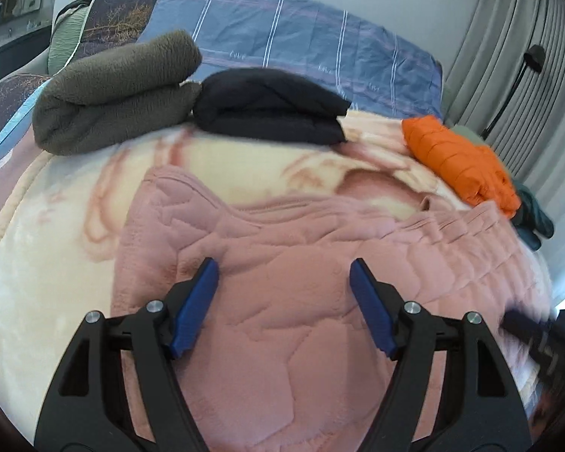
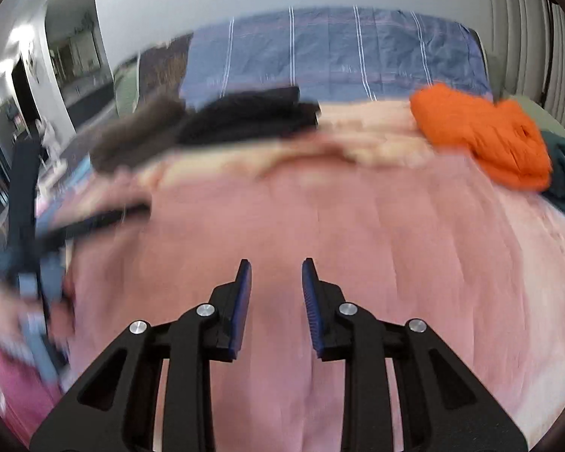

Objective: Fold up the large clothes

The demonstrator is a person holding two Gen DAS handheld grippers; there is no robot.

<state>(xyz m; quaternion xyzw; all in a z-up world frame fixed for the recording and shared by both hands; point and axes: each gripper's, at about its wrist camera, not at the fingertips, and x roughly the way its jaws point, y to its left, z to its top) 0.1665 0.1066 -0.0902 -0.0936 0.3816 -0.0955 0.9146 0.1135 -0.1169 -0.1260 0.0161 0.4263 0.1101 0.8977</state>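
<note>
Bed covered by a cream-and-pink blanket, blue striped pillow at the head. My task piece, the pink quilted garment, lies spread across the near half of the bed, right under both tools. It looks partly folded; I can't say how many layers. Behind it: grey fleece bundle and black folded garment touching each other near the pillow, orange puffer jacket off to the right with a teal item beside it.

My left gripper hangs above the pink garment, jaws spread wide, nothing between them. My right gripper is also above it, jaws parted more narrowly, empty too.

Risks, as I judge them: thick plush fabric, so a pinch may catch only the top layer and the fold drags crooked. A deep bite could snag the blanket underneath as well.

Hard to read: the right wrist view is motion-blurred, so the garment's edges there are mush. The near hem is hidden behind the gripper bodies. Contact with the fabric is unclear.
</note>
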